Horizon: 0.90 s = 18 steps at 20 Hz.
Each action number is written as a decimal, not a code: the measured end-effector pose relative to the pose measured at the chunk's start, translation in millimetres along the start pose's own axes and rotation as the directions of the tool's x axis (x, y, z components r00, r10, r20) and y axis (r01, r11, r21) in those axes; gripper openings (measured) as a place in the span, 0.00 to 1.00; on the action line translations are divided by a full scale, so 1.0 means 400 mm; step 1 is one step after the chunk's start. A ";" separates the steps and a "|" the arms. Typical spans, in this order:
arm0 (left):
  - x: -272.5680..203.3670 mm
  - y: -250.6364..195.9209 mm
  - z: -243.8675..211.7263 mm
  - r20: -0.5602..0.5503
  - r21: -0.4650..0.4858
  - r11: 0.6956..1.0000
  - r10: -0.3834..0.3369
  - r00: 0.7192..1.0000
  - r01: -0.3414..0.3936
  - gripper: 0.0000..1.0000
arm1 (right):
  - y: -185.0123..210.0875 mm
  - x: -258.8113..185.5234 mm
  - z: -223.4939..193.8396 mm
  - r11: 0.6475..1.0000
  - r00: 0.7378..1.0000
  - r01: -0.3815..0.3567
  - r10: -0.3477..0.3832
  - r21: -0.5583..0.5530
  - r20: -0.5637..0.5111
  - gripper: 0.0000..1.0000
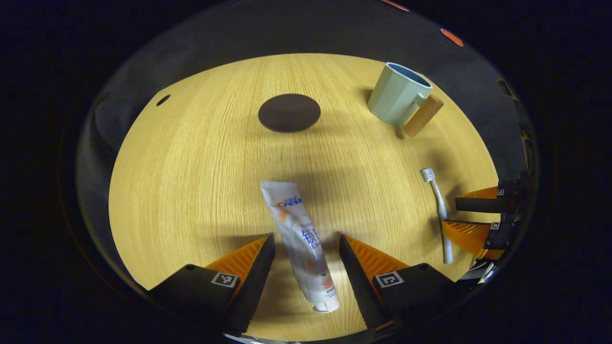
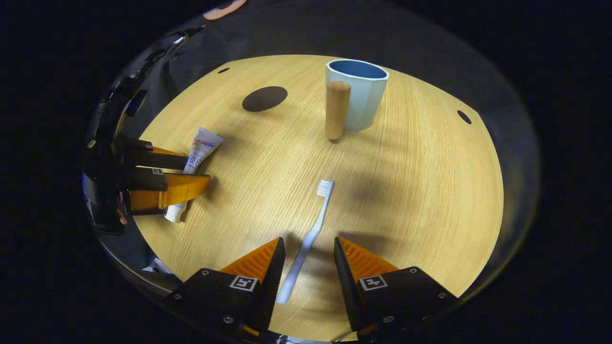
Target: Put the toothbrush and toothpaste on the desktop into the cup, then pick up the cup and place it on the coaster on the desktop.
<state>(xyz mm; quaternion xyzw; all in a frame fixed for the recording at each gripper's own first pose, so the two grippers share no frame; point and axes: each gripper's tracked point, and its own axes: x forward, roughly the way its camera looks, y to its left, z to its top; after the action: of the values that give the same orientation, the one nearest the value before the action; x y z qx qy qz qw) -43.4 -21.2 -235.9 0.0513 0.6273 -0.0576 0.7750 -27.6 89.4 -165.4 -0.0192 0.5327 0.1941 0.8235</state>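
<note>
Wooden desktop (image 1: 191, 181) under both my tools. Left gripper view first: my left gripper (image 1: 306, 267) hangs low with its 2 orange fingers spread wide, straddling the toothpaste (image 1: 301, 243). Tube lies flat between the fingers, cap end toward me, not touched by either finger as far as I can see. Dark round coaster (image 1: 289, 112) sits farther off, bare. Pale green cup (image 1: 398, 93) stands upright at far right, its wooden handle (image 1: 423, 115) on the near right side. Toothbrush (image 1: 439, 210) lies flat at the right, bristles pointing away, and my right gripper (image 1: 471, 217) comes in from the right edge with its fingers on either side of the brush handle, gap between them.

Right gripper view: my right gripper (image 2: 308, 267) is open, 2 fingers apart around the toothbrush (image 2: 311, 239), handle end between them, no clear contact. Cup (image 2: 358, 93) stands ahead, blue inside, handle (image 2: 337, 110) facing me. Coaster (image 2: 264, 98) is left of the cup, well apart from it. Toothpaste (image 2: 198, 153) lies at left, with my left gripper (image 2: 177, 172) spread across it.
</note>
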 end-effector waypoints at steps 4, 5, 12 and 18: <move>-0.042 0.025 0.120 0.012 -0.033 0.999 0.021 1.000 -0.021 0.66 | -0.006 0.013 -0.004 1.000 1.000 0.003 -0.003 0.016 -0.007 0.62; -0.059 0.029 0.153 0.005 -0.032 0.999 0.022 1.000 -0.022 0.57 | -0.002 0.021 -0.009 1.000 1.000 -0.001 0.001 0.018 -0.006 0.59; -0.179 0.072 0.502 0.039 -0.037 0.999 0.000 0.999 0.001 0.17 | 0.008 0.029 0.006 0.998 0.998 0.069 -0.069 -0.012 0.007 0.27; -0.327 0.096 0.896 0.075 -0.007 0.999 -0.039 0.996 0.040 0.18 | 0.027 0.042 0.022 0.999 0.999 0.037 -0.038 0.025 0.025 0.04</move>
<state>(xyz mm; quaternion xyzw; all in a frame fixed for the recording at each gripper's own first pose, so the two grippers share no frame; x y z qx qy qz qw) 281.7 -34.2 -33.1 0.0332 0.5988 -0.0720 0.7969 -17.7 106.6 -174.6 -0.0167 0.5239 0.1723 0.8340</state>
